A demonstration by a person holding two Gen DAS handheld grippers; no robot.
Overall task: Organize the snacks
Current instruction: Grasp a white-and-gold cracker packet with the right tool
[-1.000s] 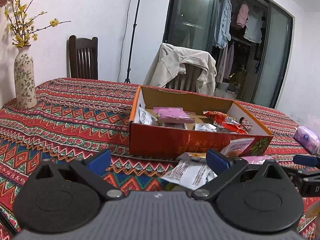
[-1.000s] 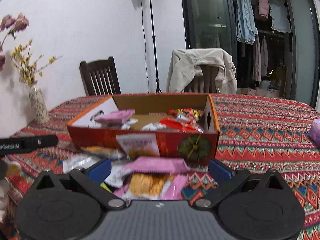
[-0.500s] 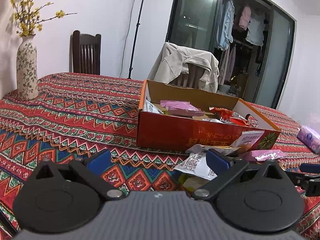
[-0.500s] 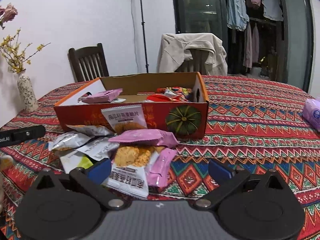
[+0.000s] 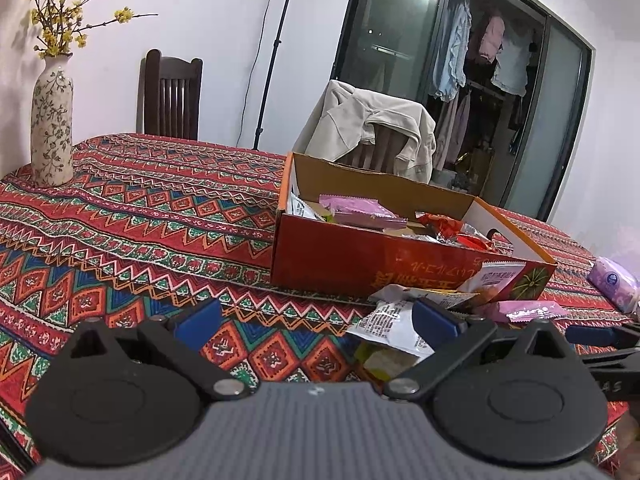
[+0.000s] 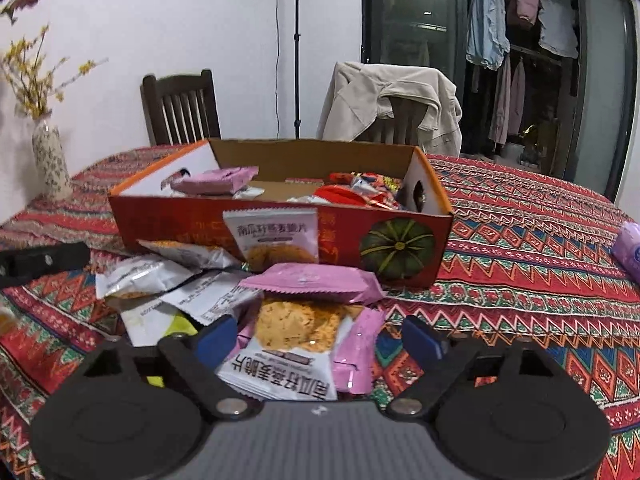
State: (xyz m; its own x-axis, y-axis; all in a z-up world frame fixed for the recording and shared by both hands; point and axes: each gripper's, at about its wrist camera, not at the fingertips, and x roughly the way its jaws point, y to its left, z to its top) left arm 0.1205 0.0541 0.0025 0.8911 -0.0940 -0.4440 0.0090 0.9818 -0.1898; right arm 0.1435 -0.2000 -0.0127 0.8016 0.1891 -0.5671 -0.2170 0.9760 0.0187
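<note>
Showing pumpkin print (image 6: 396,248) (right wrist only).

Red zigzag tablecloth (image 6: 520,264), pink snack packet (image 6: 316,282)

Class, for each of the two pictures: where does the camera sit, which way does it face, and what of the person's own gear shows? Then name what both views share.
Left wrist view: sits on the left tongs, open over bare tablecloth, facing the red box from its left corner; the right tongs' arm shows at the right edge.
Right wrist view: sits on the right tongs, just closing, straddling the snack pile untouched, facing the box front.
Shared: box, pile, vase, jacket-draped chair.
</note>
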